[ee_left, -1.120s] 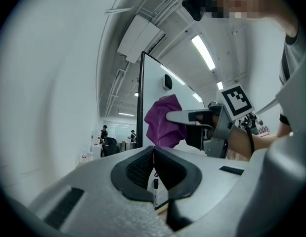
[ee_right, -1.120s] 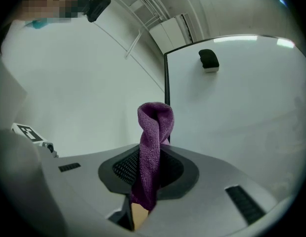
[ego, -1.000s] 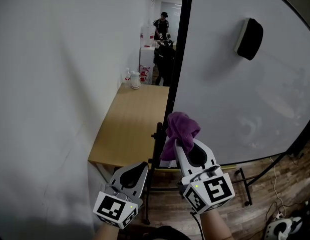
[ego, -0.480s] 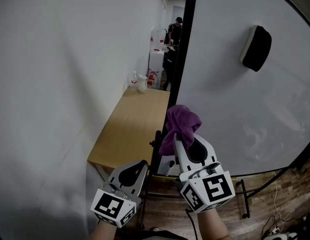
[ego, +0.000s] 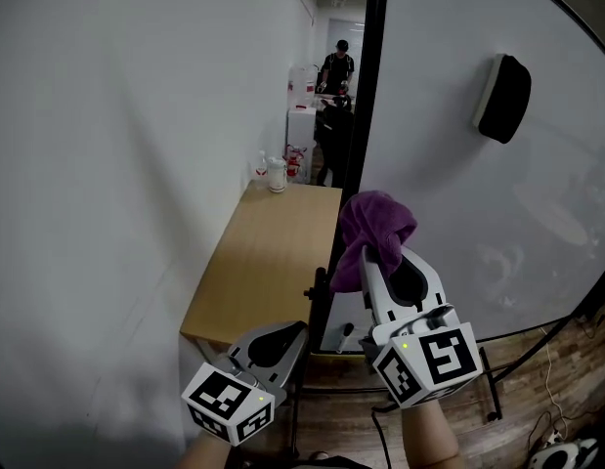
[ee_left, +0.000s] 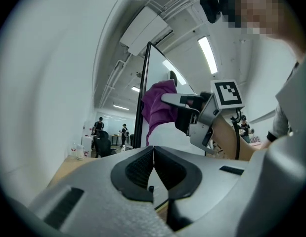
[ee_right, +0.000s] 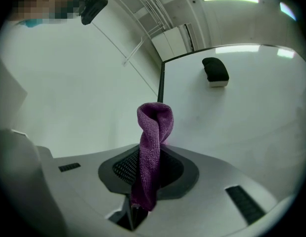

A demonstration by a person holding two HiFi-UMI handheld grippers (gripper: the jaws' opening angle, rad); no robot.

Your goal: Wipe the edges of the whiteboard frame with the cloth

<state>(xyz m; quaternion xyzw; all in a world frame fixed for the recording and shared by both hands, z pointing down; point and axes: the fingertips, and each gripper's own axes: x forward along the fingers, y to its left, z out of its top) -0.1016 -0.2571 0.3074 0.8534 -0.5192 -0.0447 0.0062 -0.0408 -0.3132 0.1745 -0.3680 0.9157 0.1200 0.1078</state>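
Fingers (ee_right: 124, 168) of the right gripper (ee_right: 152, 154): closed on the purple cloth (ee_right: 153, 127), which is pinched between the two black pads. A twisted loop of it stands above the tips and a short tail hangs below. Fingers of the left gripper (ee_left: 153, 153): pressed together, pads meeting along one line, nothing between them.

Surroundings, by size. A white wall (ego: 116, 164) fills the left of the head view. The whiteboard (ego: 458, 193) fills the right, upright on a stand, with faint smears low on its surface. A wooden table (ego: 268, 252) stands between wall and board and runs away from the camera. Wood floor (ego: 537, 379) shows below the board.

Frame (ego: 366, 96): black. Its left vertical edge runs from the top of the view down to the stand.

In the head view the right gripper (ego: 378, 254) is raised at about mid-height of that edge, jaws pointing up and away. The left gripper (ego: 298, 328) sits lower and to the left, near the foot of the frame and apart from it.

Cloth location: the bunched cloth lies across the frame edge in the head view, partly over the black strip and partly over the white surface. Contact with the frame cannot be confirmed from any view.

A black eraser (ego: 504, 98) is stuck high on the board, well apart from the cloth. A person (ego: 339, 66) stands far back beyond the table. A white container (ego: 276, 174) rests at the table's far end.
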